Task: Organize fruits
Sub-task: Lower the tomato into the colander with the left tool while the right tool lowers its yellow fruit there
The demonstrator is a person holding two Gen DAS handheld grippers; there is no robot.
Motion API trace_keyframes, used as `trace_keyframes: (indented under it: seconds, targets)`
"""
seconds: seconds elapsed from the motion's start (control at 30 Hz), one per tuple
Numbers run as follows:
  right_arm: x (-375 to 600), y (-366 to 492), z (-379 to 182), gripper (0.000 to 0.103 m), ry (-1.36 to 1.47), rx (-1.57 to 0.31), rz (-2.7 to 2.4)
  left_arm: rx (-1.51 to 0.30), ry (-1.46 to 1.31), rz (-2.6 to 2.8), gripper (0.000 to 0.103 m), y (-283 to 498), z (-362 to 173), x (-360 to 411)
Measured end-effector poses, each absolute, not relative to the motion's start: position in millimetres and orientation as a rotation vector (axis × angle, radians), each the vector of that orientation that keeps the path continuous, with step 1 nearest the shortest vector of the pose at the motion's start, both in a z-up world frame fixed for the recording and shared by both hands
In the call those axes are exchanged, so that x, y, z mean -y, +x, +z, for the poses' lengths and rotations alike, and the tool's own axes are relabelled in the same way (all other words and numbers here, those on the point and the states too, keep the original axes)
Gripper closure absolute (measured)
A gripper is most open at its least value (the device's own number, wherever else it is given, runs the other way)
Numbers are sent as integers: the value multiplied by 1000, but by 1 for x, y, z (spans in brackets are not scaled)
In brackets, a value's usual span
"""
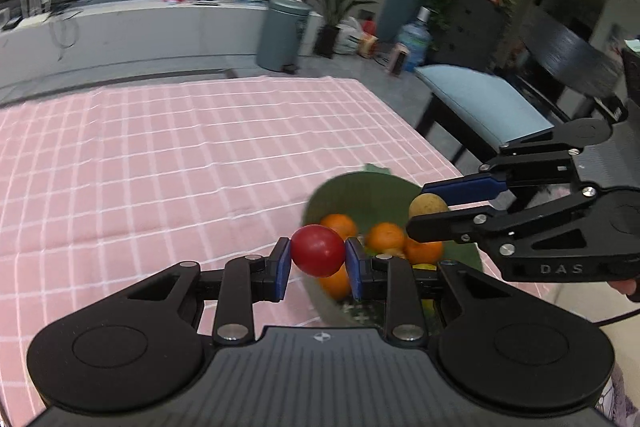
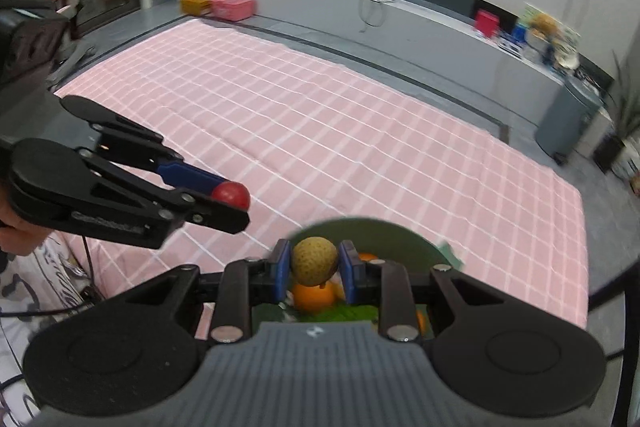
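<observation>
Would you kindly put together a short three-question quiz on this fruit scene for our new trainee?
1. True or false: the left gripper is shut on the round red fruit.
2. Multiple choice: what does the right gripper hold? A) an orange B) the round yellow-brown fruit C) nothing
3. Fill in: the oranges lie in the dark green ____ on the pink checked tablecloth.

Key:
1. True; its blue pads press both sides of the fruit.
2. B; it is gripped above the bowl's oranges.
3. bowl
</observation>
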State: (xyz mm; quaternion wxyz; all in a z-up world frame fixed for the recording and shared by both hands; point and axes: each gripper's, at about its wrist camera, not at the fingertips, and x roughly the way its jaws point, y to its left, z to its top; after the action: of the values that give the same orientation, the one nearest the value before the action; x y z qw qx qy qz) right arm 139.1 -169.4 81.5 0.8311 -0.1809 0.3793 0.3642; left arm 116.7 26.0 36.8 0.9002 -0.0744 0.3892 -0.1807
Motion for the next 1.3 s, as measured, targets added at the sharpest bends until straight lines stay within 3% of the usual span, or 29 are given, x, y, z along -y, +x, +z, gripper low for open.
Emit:
trace_keyframes:
  seconds: [0.73,1.3]
  targets:
    - [218,181,2,81,-333,-961,712,-1007,81,-415,71,174,-25,49]
    - [218,184,-6,81,-332,-979,731,-1017,121,-419,71,183,-36,55]
